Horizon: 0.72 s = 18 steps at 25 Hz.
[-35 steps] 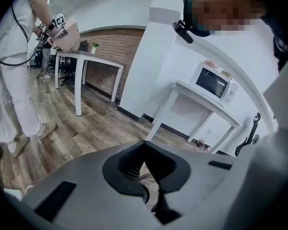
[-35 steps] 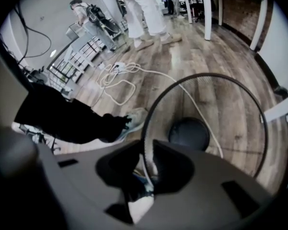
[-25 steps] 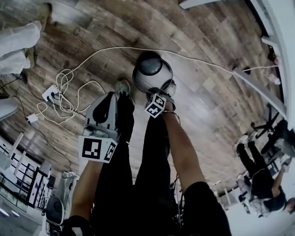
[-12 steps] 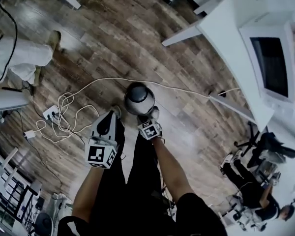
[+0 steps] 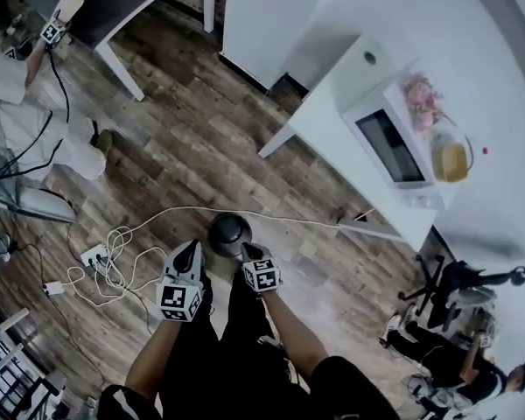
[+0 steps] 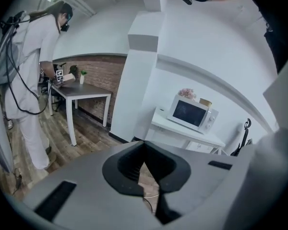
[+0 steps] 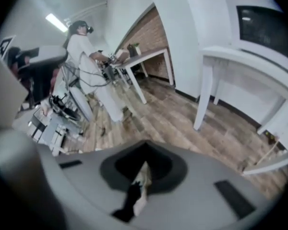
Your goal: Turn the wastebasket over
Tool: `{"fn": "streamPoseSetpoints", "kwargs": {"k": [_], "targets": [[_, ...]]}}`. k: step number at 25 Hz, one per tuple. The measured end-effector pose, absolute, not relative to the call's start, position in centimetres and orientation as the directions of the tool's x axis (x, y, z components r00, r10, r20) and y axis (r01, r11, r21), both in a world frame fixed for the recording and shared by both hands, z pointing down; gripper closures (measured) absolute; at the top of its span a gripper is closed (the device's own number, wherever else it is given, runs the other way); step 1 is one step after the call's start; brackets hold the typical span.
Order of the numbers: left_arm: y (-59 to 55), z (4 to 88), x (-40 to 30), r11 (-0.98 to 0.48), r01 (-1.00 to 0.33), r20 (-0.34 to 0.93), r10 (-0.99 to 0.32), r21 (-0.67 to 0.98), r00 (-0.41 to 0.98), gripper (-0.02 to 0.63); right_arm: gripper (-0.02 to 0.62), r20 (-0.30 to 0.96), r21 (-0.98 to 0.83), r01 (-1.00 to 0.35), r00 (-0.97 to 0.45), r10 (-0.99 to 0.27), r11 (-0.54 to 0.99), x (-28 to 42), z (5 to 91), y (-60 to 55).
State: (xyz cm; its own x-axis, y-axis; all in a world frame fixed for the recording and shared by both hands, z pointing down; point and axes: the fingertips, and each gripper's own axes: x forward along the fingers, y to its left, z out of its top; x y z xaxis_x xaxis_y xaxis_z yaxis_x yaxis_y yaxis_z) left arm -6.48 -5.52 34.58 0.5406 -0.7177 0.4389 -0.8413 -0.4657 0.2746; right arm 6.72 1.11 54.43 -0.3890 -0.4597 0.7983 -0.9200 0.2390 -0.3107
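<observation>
Head view: the wastebasket (image 5: pixel 229 233), dark and round, stands on the wooden floor (image 5: pixel 192 138) just ahead of my legs, beside a loose white cable (image 5: pixel 171 209). My left gripper (image 5: pixel 189 254) and right gripper (image 5: pixel 248 252) hang close by it, one at each side, both pointing downward. Gripper views: each pair of jaws is closed tip to tip with nothing between them, so neither holds the wastebasket. I cannot tell which way up it stands.
</observation>
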Motion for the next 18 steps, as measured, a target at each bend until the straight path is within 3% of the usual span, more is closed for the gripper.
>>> {"fn": "streamPoseSetpoints", "kwargs": {"k": [18], "targets": [[-3.5, 16.9, -4.9, -0.484, -0.834, 0.226, -0.809, 0.264, 0.542, 0.574, 0.563, 0.43, -0.304, -0.928, -0.334, -0.839, 0.214, 12.1, 24.5, -3.5]]}}
